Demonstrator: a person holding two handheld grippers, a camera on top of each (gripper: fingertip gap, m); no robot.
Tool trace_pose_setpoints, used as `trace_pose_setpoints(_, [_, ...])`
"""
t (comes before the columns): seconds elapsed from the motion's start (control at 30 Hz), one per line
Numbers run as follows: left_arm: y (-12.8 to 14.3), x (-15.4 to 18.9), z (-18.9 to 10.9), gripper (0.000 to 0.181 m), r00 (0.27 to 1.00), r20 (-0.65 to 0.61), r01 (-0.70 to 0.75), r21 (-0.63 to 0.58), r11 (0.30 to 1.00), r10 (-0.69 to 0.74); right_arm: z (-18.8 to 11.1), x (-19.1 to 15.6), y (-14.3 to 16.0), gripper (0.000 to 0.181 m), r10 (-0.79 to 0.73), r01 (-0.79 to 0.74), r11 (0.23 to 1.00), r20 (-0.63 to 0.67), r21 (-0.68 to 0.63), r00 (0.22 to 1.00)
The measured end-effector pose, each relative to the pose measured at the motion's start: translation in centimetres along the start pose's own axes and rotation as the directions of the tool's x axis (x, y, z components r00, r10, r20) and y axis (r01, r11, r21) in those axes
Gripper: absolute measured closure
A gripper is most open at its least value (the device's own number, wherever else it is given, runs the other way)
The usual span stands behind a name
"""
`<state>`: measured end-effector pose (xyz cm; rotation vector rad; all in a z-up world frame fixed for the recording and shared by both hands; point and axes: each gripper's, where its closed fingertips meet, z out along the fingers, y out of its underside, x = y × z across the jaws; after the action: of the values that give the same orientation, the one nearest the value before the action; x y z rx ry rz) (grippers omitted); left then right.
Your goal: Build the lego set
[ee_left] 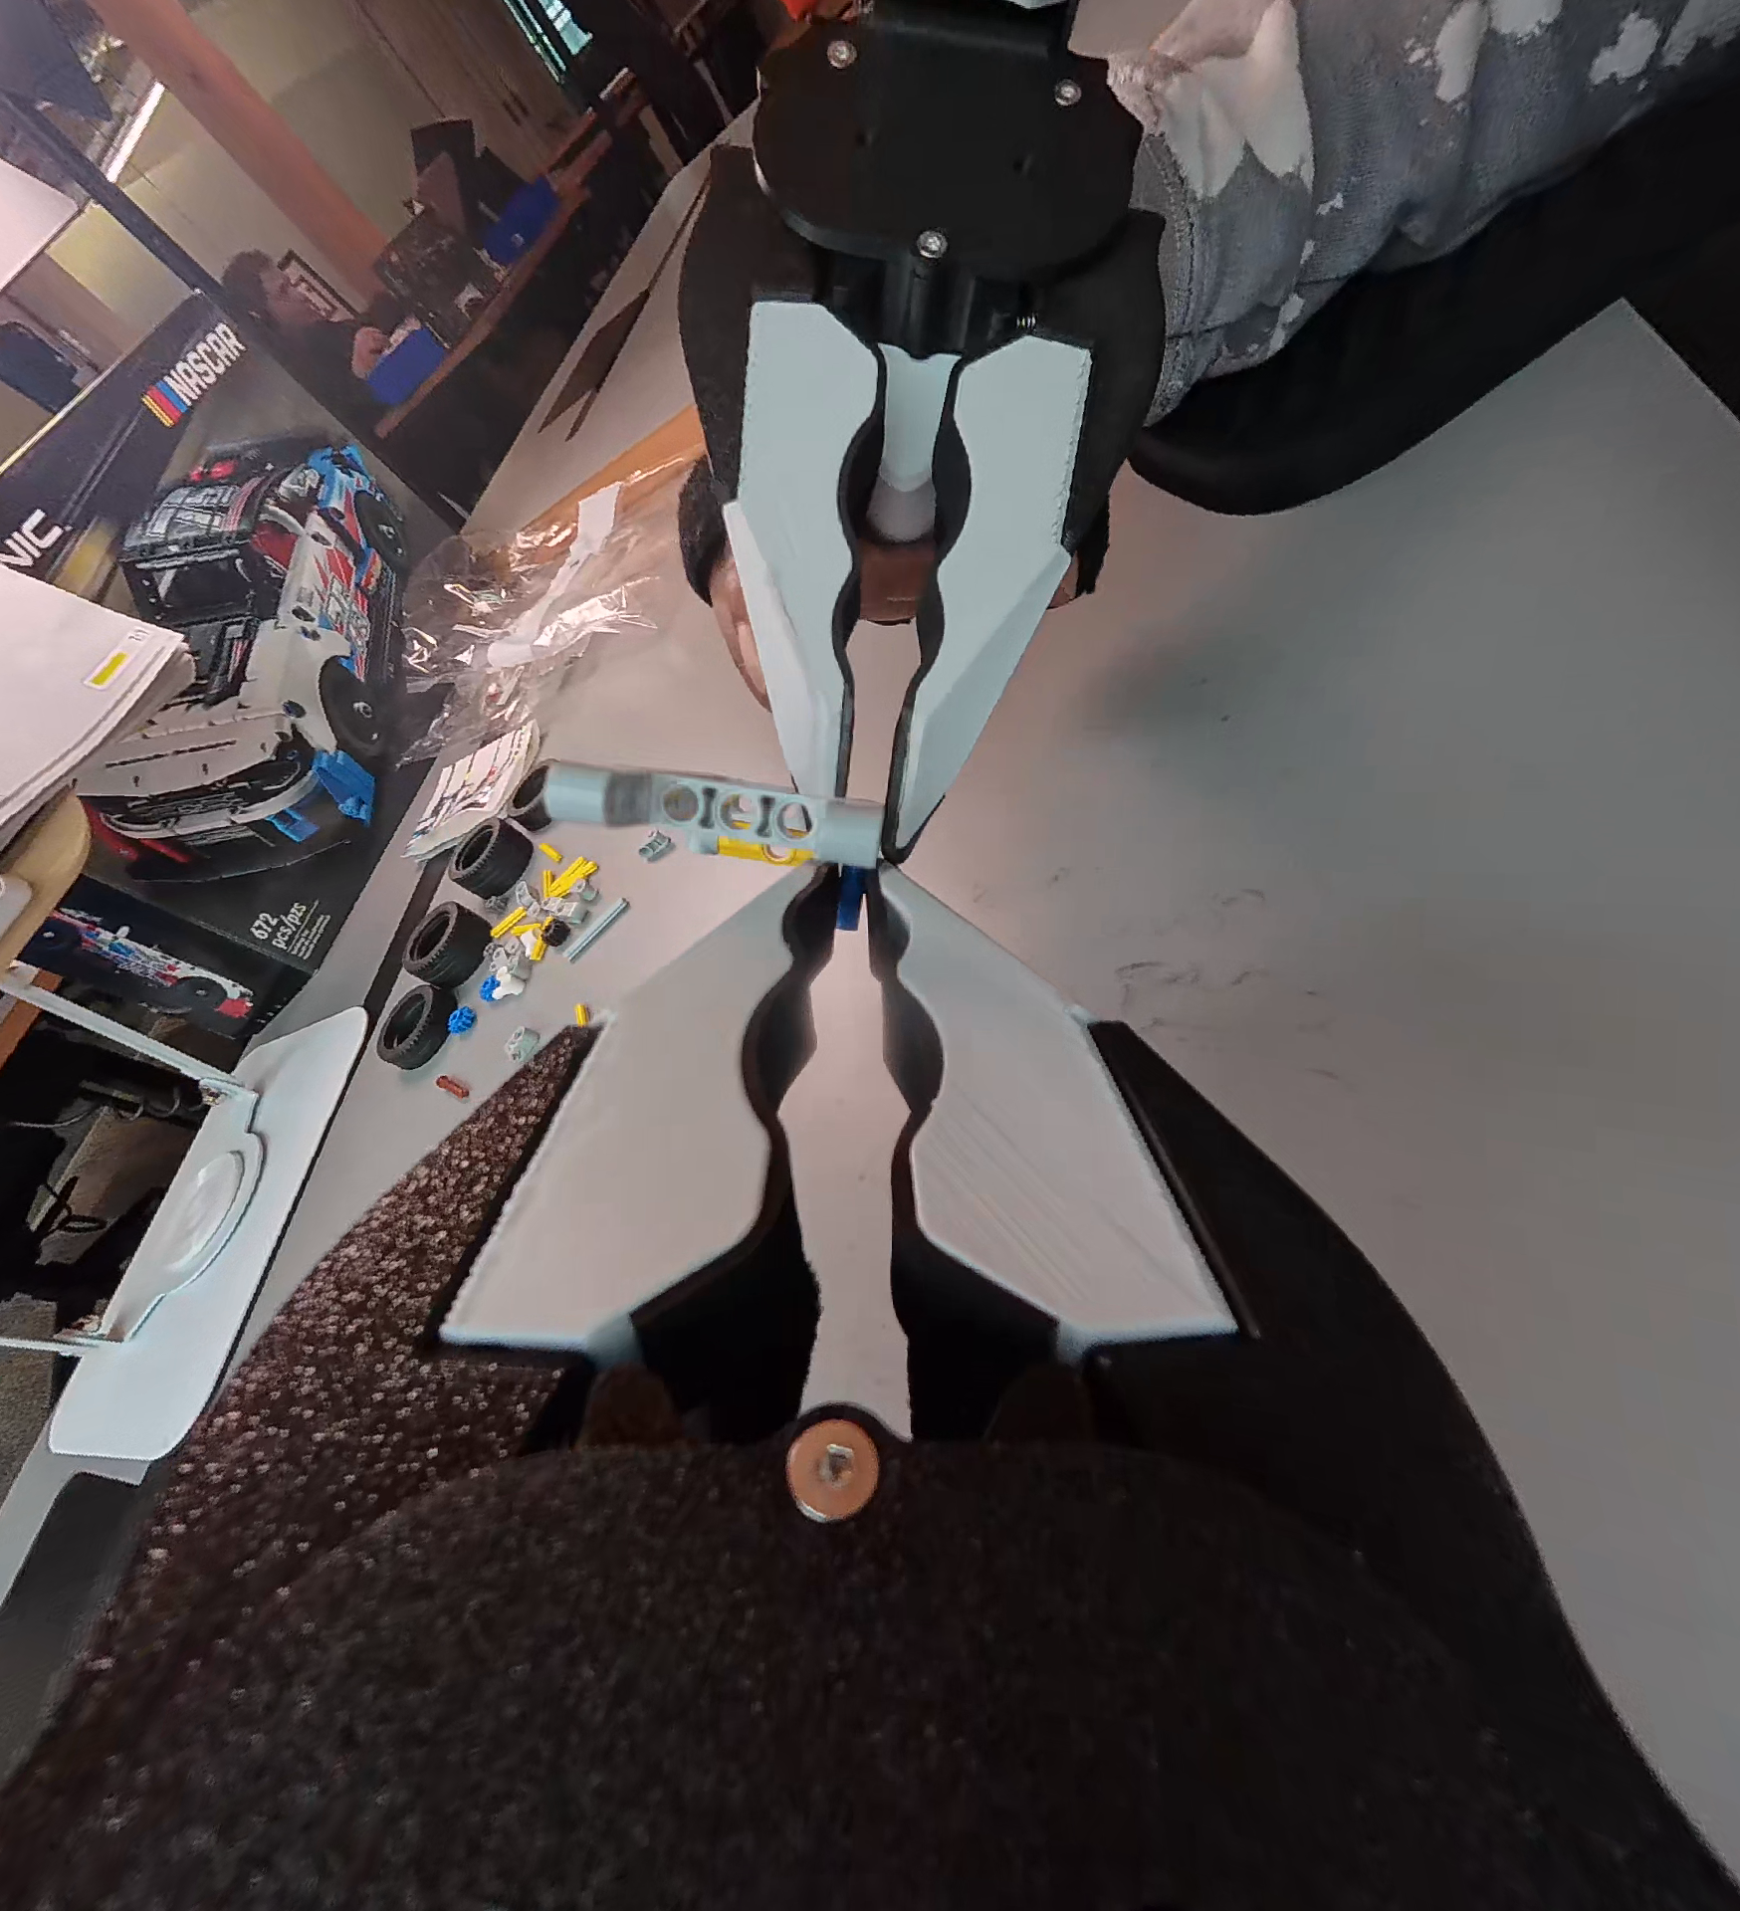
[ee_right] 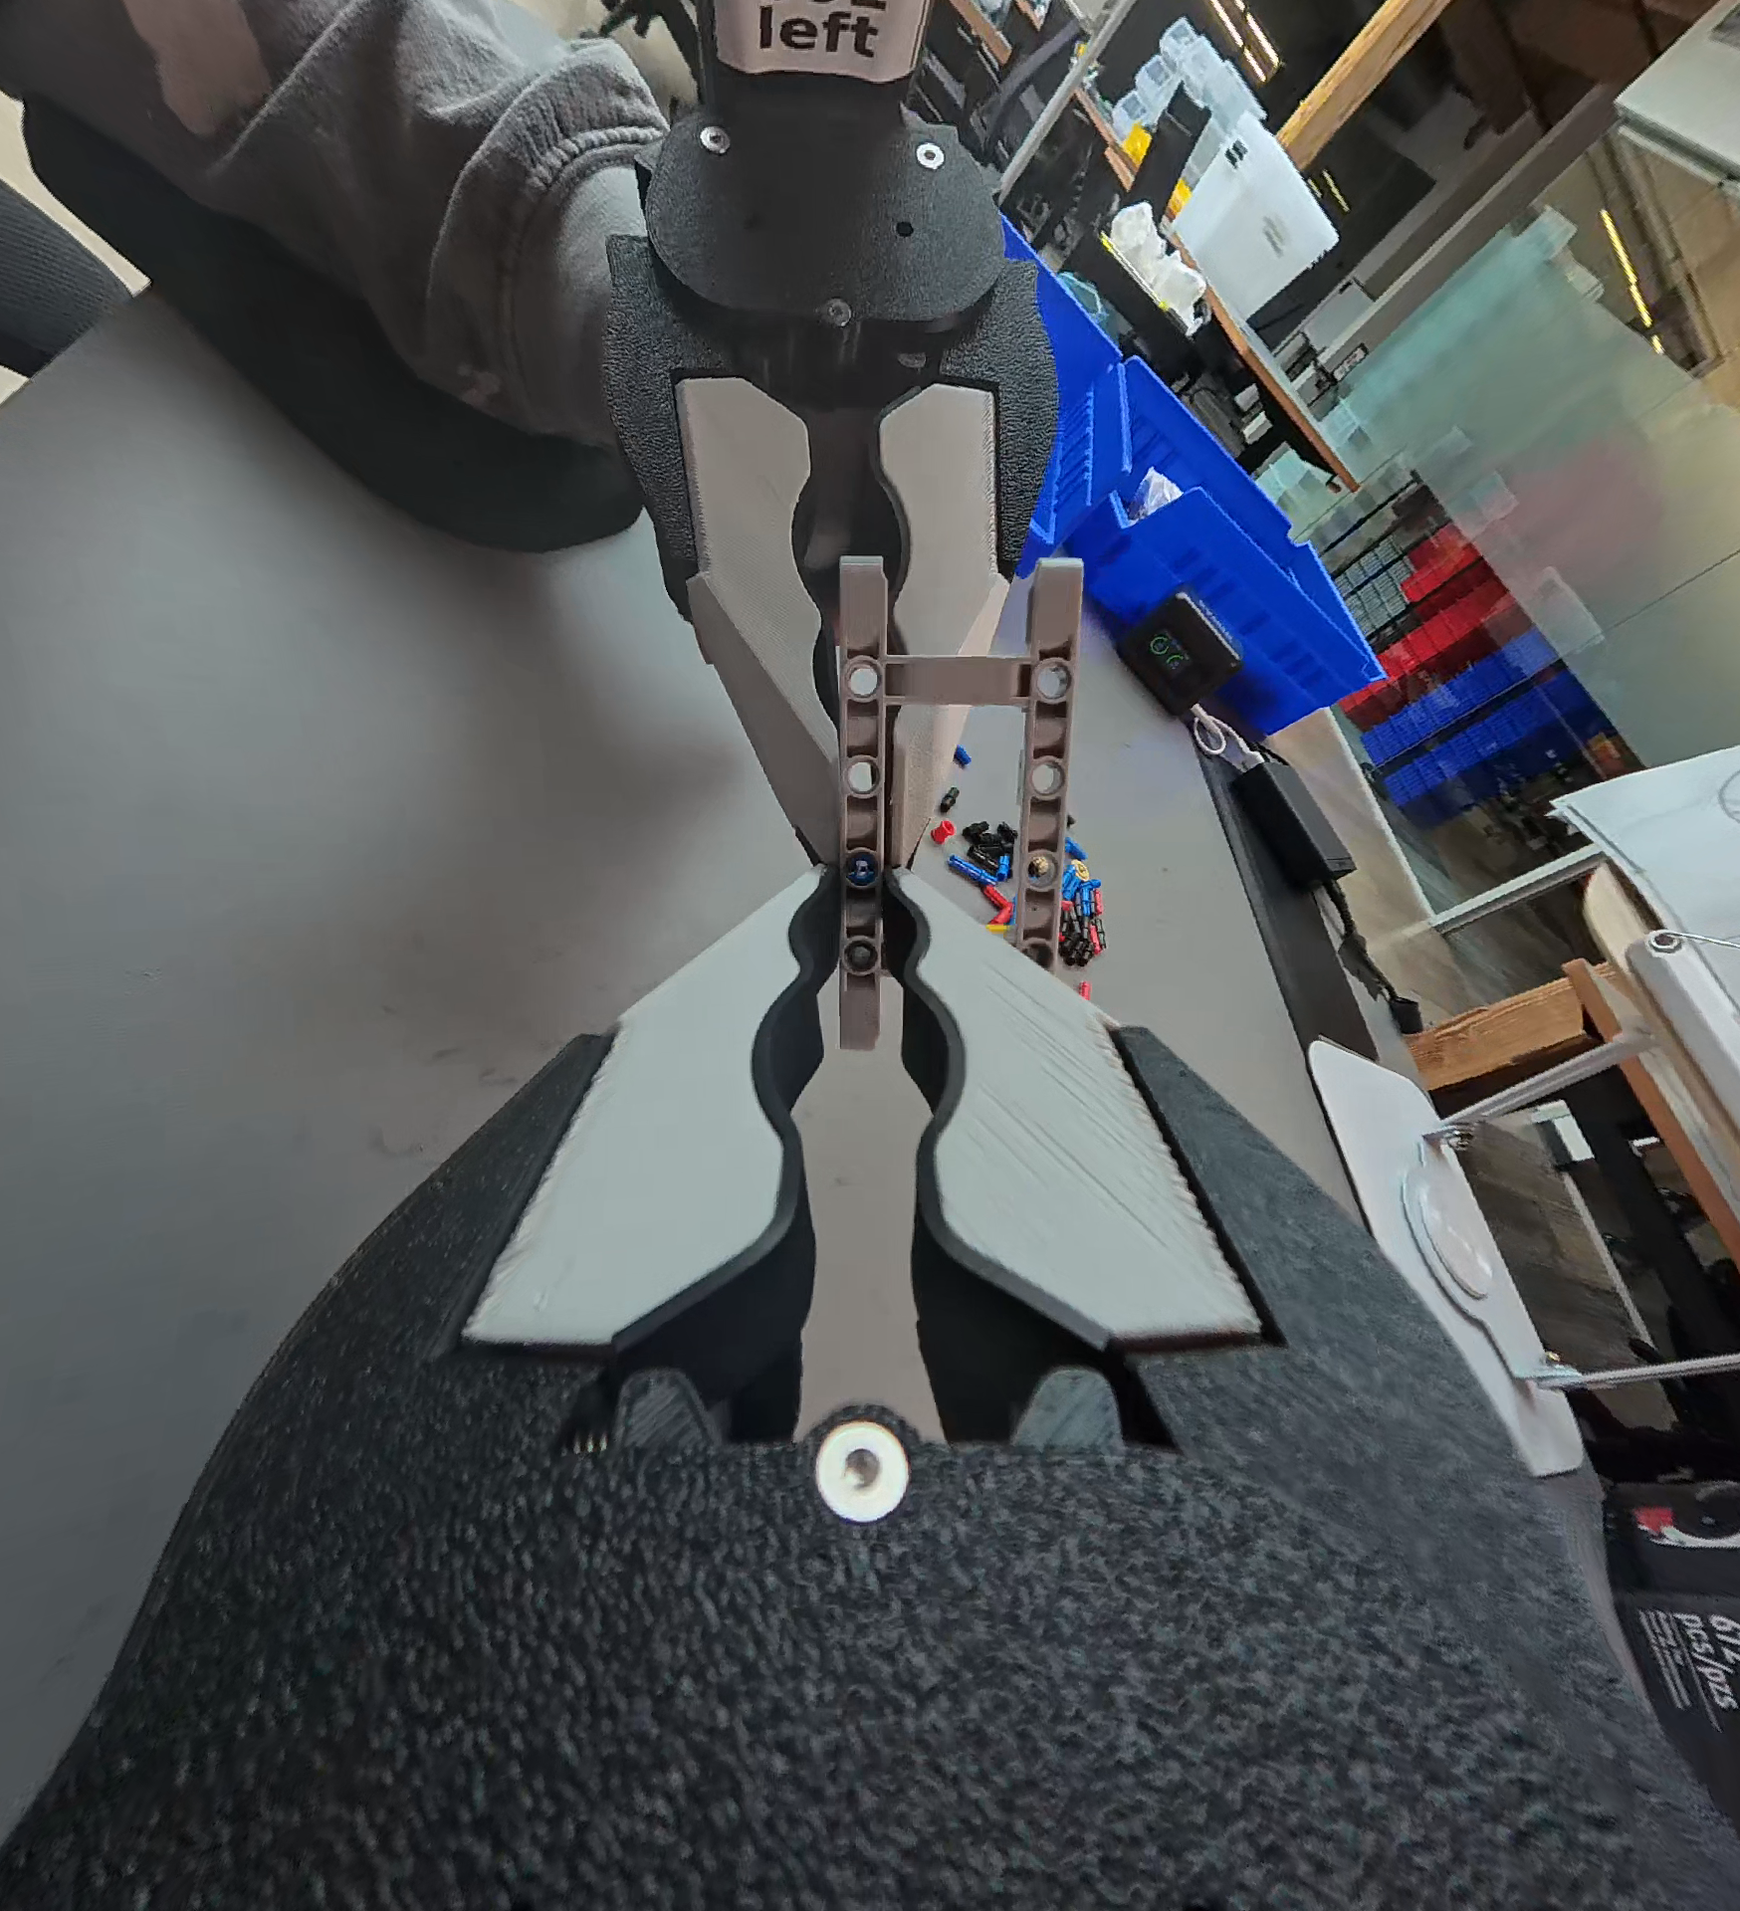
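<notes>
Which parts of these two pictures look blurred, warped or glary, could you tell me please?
Left wrist view: the grey frame is smeared at its left end, the table edge bows from the wide lens, and a lamp glares top left. Right wrist view: the frame is sharp, the blue bins lean with distortion, and the room behind is soft.

Blue storage bins (ee_right: 1186,517) far right on grey table (ee_right: 328,724), small black device w/ lit screen (ee_right: 1178,651) just beside them, black power brick (ee_right: 1290,812) nearer. Clear plastic bag (ee_left: 525,620) far left.
</notes>
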<state>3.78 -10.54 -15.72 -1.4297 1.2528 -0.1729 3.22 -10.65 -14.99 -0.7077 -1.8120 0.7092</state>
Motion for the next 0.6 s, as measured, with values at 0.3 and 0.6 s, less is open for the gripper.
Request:
trace_pose_setpoints(0.3, [2.7,-4.3,-4.2,0.178,0.977,0.080,0.202,-0.015,0.979,-0.200,-4.8,5.5,-3.7,0.175,0.210,-0.185,0.958,-0.097,0.217,0.973])
trace_pose_setpoints(0.6, [16.0,-7.4,-5.4,0.176,0.904,0.357,0.398,-0.493,0.774,-0.237,-2.2,5.8,1.7,0.174,0.519,-0.507,0.841,-0.021,0.187,0.854])
